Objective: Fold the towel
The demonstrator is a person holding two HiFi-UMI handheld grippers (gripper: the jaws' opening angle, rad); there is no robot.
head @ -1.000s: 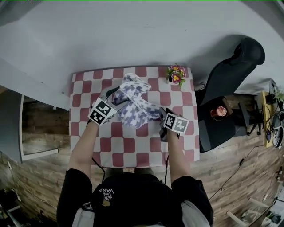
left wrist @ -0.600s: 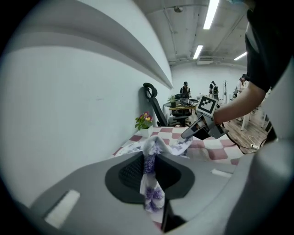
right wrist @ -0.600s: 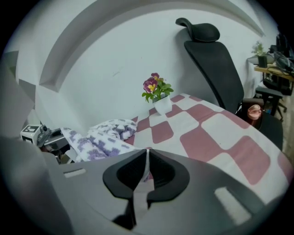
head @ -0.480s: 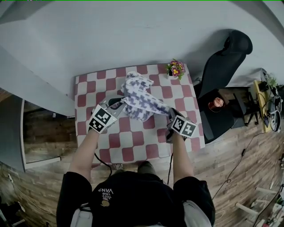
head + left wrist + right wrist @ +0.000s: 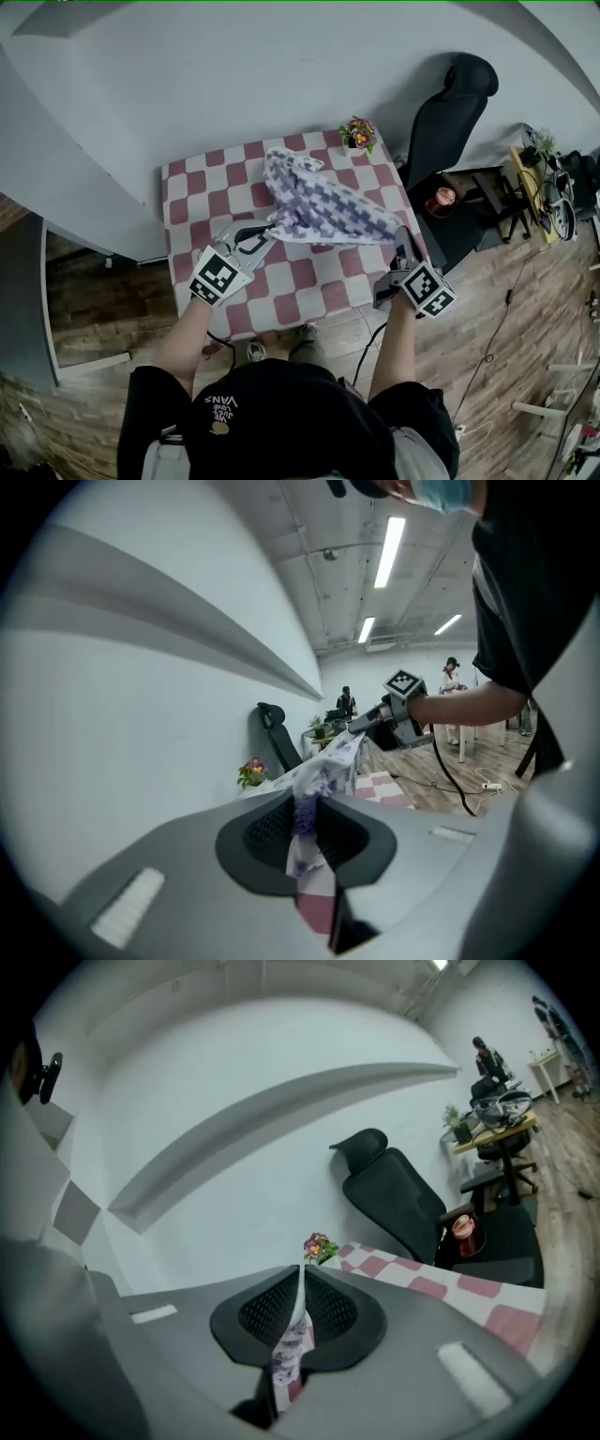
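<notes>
While the towel (image 5: pixel 323 211) spans the air above the checked table (image 5: pixel 202 192) in the head view, the left tongs (image 5: pixel 265 231) hold one near corner and the right tongs (image 5: pixel 404 246) the other. Its far end lies bunched on the table near the flower pot (image 5: pixel 356 134).

In the left gripper view the jaws have just been closing and now clamp a fold of cloth, a tail hanging below.

In the right gripper view the jaws have also just closed, and they pinch only a thin edge. Pulling taut could slip that edge free, and dragging the bunched end might knock the pot or skew the fold.
</notes>
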